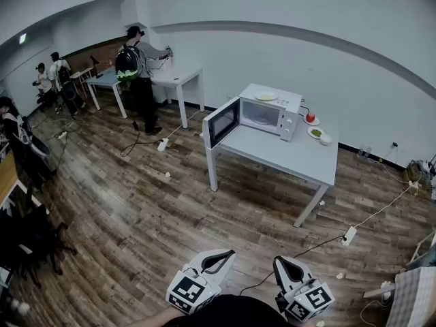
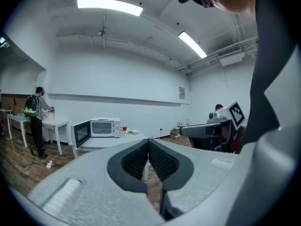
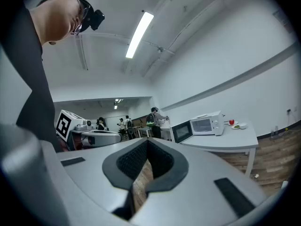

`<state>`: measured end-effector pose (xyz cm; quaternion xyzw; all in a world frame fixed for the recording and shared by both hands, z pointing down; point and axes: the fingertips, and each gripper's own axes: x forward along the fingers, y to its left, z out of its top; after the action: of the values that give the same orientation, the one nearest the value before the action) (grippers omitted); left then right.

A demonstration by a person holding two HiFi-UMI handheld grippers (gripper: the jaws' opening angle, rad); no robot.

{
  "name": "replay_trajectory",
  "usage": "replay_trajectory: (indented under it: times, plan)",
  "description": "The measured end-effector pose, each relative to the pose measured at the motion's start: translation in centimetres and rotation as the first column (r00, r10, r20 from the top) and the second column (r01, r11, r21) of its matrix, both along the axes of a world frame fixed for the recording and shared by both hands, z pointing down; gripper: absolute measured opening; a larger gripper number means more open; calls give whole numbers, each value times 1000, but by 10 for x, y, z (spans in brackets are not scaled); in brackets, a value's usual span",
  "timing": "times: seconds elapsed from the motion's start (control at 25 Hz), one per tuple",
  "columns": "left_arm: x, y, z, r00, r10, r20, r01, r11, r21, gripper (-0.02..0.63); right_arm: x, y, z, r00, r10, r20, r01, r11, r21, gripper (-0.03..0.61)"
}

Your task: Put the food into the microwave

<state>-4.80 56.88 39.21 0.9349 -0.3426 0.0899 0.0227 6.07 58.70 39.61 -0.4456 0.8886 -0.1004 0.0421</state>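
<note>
We log this as the approach step; nothing is grasped yet. The microwave (image 1: 269,112) has its door (image 1: 223,121) open. The food plates (image 1: 315,132) sit on the table (image 1: 286,157), well ahead of all fingertips. The left gripper (image 1: 226,255) and right gripper (image 1: 278,262) are both clenched and empty. Next, we judge: close in, open the jaws and take a plate.
</note>
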Motion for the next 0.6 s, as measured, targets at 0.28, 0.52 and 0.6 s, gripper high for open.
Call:
replay_trajectory:
  times: [0.28, 0.52, 0.6]
  plan:
    - [-42, -18, -15, 998, -40, -44, 41, 999, 30, 8, -29, -11, -4, 1000, -3, -18, 4, 1000, 9, 12]
    - [-80, -20, -13, 997, -1, -73, 3, 1000, 30, 8, -78, -19, -8, 1000, -10, -21, 10, 1000, 4, 14]
    - [-94, -20, -12, 997, 22, -77, -20, 999, 36, 8, -98, -20, -7, 1000, -8, 0, 8, 1000, -3, 14]
